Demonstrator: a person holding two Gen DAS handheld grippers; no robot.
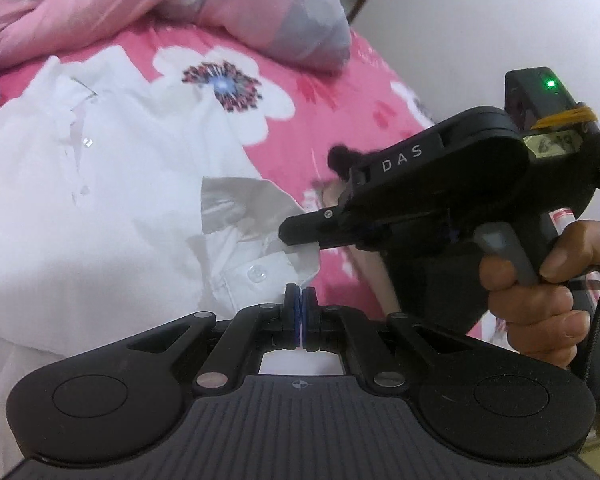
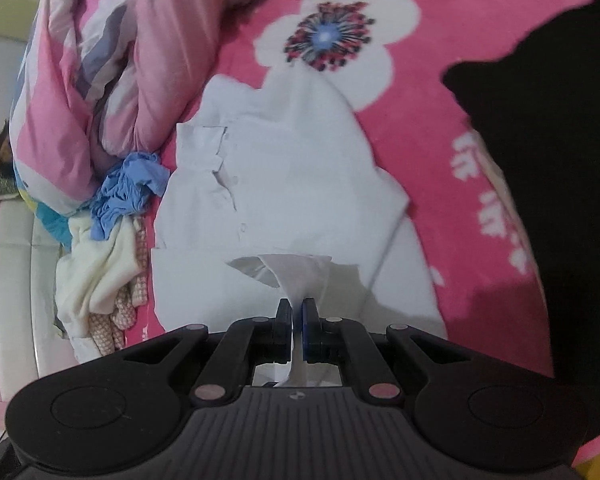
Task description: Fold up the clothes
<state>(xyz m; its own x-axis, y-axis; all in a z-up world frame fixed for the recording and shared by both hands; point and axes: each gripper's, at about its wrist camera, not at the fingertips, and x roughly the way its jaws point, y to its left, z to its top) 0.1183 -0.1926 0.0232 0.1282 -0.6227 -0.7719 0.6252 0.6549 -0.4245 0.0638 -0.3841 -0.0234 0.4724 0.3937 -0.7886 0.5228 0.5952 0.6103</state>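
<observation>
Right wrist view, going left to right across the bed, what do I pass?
Cream garment → blue cloth → white shirt, its lower edge pinched in the right gripper → pink floral blanket.

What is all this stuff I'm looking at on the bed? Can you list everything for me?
white shirt: one, white, buttoned, spread flat mid-bed, its near edge lifted
bedsheet: one, pink with big white flowers, under the shirt
quilt: one, pink, white and grey, bunched beyond the shirt
blue garment: one, crumpled by the quilt
cream garment: one, heaped beside the blue one
checked cloth: one, pink-white, under the cream one
left gripper: black, shut on the shirt's edge
right gripper: black, shut on the shirt's edge
hand: one, squeezing the right gripper's trigger
</observation>
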